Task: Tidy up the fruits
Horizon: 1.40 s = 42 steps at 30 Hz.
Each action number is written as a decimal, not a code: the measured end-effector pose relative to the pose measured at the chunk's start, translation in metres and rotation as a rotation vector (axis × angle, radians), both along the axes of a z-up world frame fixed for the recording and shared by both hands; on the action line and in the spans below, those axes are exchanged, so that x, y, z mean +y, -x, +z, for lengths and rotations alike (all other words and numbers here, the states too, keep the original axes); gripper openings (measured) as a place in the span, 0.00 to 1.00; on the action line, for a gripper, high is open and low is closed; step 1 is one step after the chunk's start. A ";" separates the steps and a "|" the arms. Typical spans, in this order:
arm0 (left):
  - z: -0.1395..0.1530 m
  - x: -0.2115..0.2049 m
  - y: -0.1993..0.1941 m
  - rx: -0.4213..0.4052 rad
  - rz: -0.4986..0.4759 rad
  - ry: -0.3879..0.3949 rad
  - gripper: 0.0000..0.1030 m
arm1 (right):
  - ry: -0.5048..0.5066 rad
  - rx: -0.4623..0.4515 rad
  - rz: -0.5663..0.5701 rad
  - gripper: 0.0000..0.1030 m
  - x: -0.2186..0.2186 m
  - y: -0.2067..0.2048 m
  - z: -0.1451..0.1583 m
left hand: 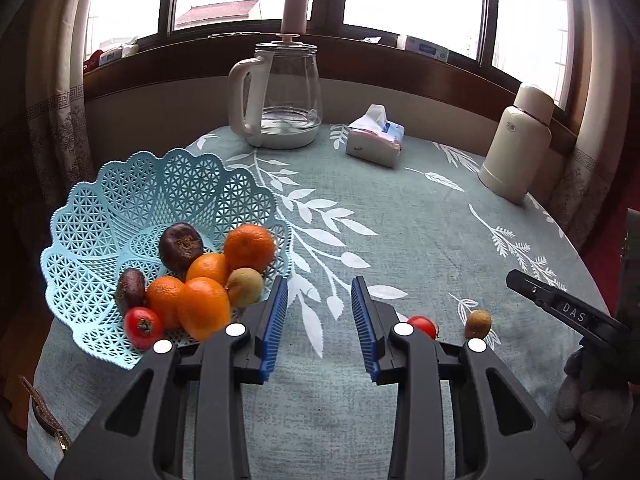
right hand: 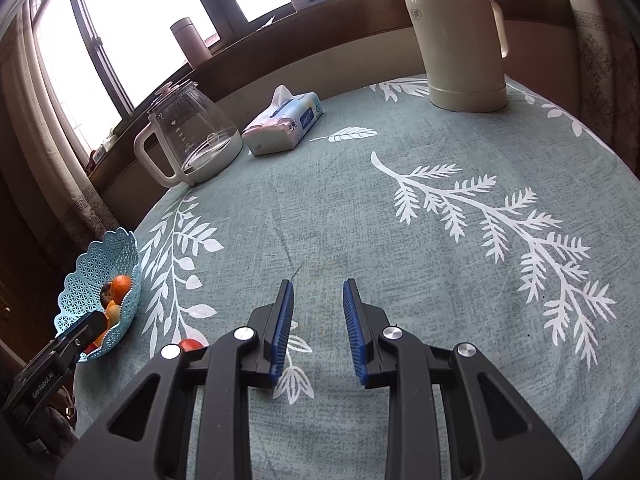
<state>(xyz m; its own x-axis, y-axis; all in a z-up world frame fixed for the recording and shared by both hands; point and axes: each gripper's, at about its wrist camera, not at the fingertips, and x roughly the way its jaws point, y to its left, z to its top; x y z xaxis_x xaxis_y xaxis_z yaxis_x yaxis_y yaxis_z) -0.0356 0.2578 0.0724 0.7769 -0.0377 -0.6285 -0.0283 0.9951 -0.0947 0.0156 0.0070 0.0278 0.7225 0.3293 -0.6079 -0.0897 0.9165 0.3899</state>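
Note:
A light blue lattice basket (left hand: 120, 204) stands at the table's left and holds several oranges (left hand: 250, 246), dark round fruits (left hand: 180, 246), a greenish-brown fruit (left hand: 245, 286) and a red tomato (left hand: 142, 326). On the cloth lie a loose red tomato (left hand: 422, 325) and a small brown fruit (left hand: 478, 323). My left gripper (left hand: 320, 320) is open and empty, just right of the basket. My right gripper (right hand: 318, 320) is open and empty over bare cloth. The basket (right hand: 86, 284) sits far left in the right wrist view, with the loose tomato (right hand: 191, 345) beside my left finger.
A glass kettle (left hand: 280, 100), a tissue pack (left hand: 376, 136) and a cream thermos (left hand: 516, 144) stand along the far side by the window sill. The right gripper's body (left hand: 560, 304) and a gloved hand (left hand: 592, 400) show at the right edge. The table is round with a leaf-patterned cloth (right hand: 360, 208).

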 end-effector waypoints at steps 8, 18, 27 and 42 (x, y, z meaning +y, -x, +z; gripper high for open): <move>-0.029 -0.041 -0.023 0.083 -0.126 0.037 0.34 | -0.014 0.007 -0.014 0.25 -0.003 -0.001 -0.001; -0.047 -0.057 -0.039 0.162 -0.185 0.079 0.34 | -0.036 0.011 0.016 0.26 0.000 -0.001 0.000; -0.038 -0.056 -0.029 0.122 -0.174 0.049 0.29 | -0.040 0.019 0.100 0.26 0.015 0.002 0.000; -0.016 -0.035 -0.012 0.057 -0.114 0.025 0.29 | 0.113 0.103 0.156 0.36 0.043 0.000 -0.016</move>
<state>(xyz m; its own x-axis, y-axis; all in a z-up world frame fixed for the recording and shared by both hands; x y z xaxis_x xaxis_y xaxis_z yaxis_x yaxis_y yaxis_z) -0.0237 0.2232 0.0568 0.7296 -0.1403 -0.6694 0.0791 0.9895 -0.1212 0.0158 0.0500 0.0114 0.6002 0.3578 -0.7154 -0.1983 0.9330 0.3003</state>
